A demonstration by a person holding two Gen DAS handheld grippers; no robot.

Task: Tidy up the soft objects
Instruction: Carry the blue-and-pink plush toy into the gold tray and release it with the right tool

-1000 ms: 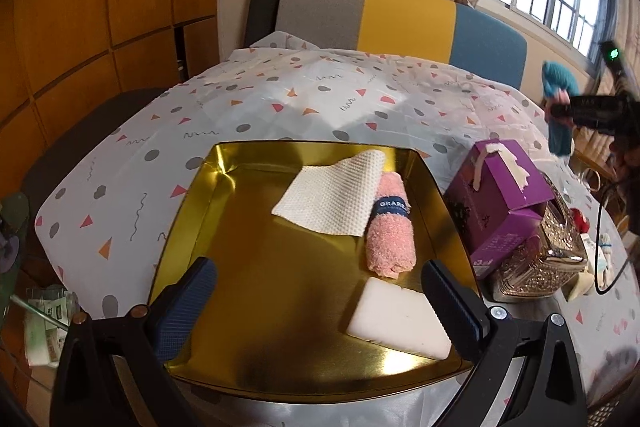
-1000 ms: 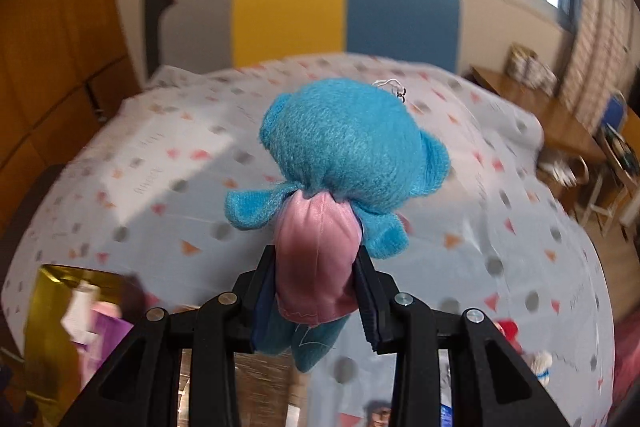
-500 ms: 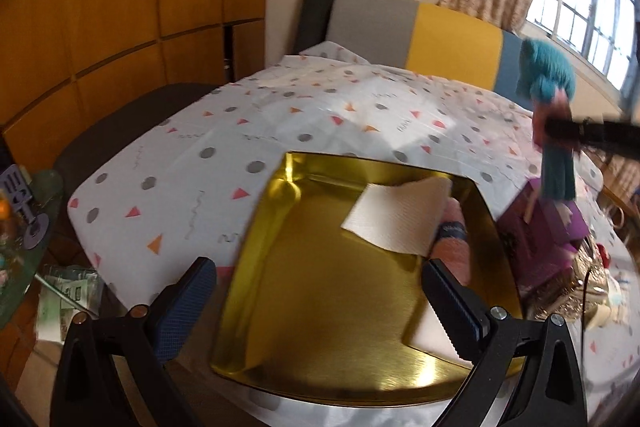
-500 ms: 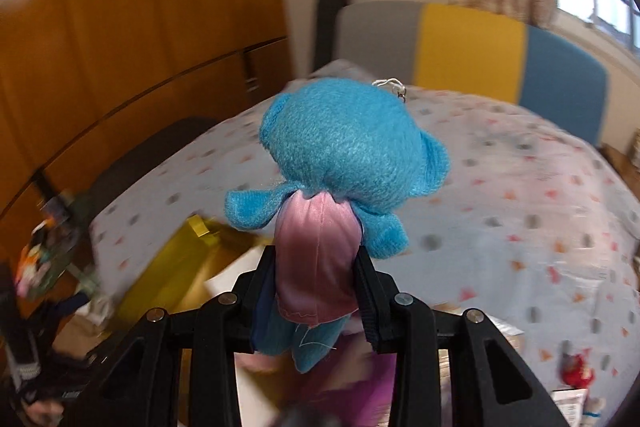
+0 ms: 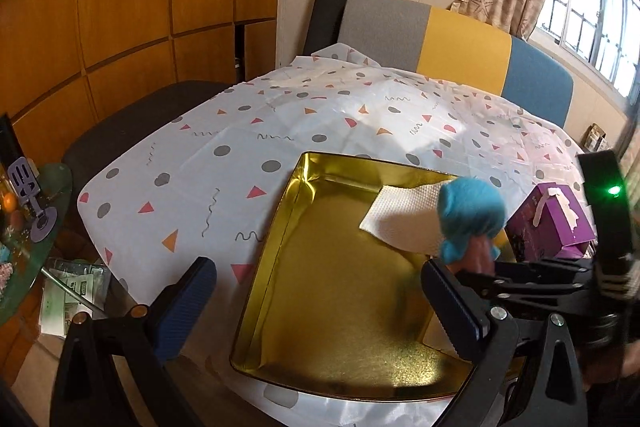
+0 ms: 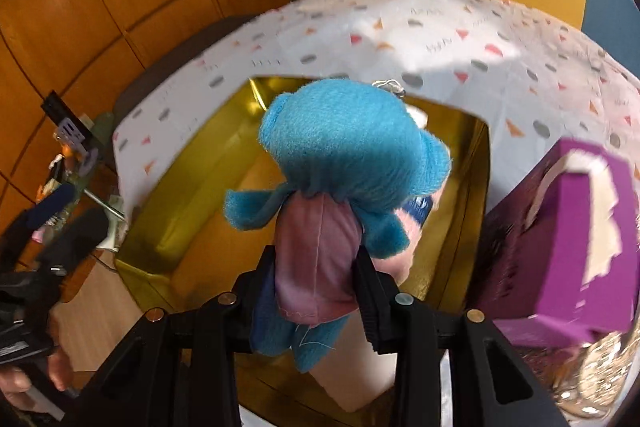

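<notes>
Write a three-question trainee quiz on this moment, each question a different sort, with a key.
1. True or false: the right gripper is shut on the blue plush toy.
2. The left gripper is: A) open and holding nothing, B) clamped on the paper towel.
3. Fill in: the toy hangs over the ____ tray.

Key: 1 true; 2 A; 3 gold.

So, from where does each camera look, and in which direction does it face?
Left wrist: sits on the open left tool, looking forward and down over the gold tray toward the sofa; its two blue-padded fingers show.
Right wrist: sits on the right tool, looking down at the tray past the blue plush toy it grips; its black fingers show.
Shared: tray, toy, purple box, patterned cloth.
</notes>
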